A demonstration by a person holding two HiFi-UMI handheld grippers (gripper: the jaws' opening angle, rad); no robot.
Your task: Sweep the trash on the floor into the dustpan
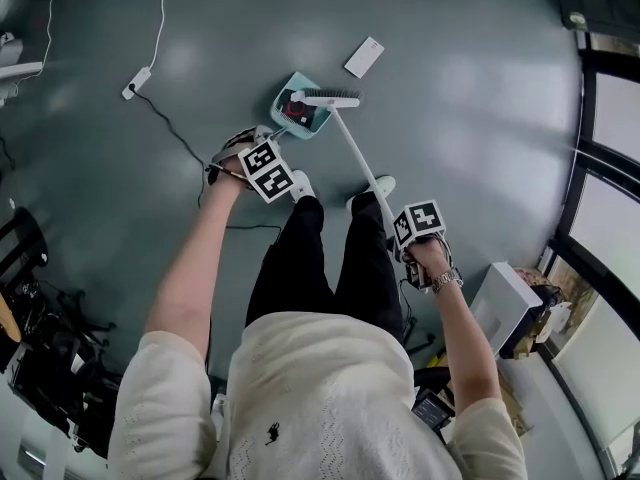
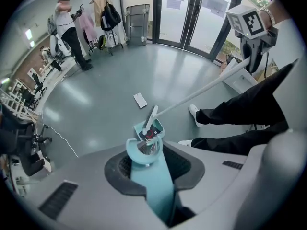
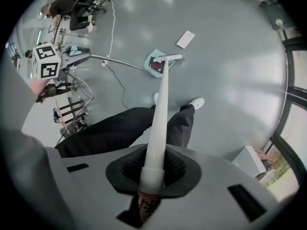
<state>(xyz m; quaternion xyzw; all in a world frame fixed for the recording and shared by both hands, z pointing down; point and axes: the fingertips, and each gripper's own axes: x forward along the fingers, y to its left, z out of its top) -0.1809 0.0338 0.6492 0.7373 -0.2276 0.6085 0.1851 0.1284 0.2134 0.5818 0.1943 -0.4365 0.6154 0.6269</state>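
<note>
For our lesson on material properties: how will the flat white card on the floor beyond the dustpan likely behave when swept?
The white card looks thin and flat, so probably light; it should slide easily on the glossy floor. Lying flush, it may slip under the broom rather than ride ahead.

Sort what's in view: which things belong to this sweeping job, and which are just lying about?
Job: teal plastic dustpan, handle in the left gripper; white long-handled broom, in the right gripper; red-and-dark scrap in the pan; flat white card on the floor, probably trash.
Lying about: white power strip; white box by the windows.
</note>
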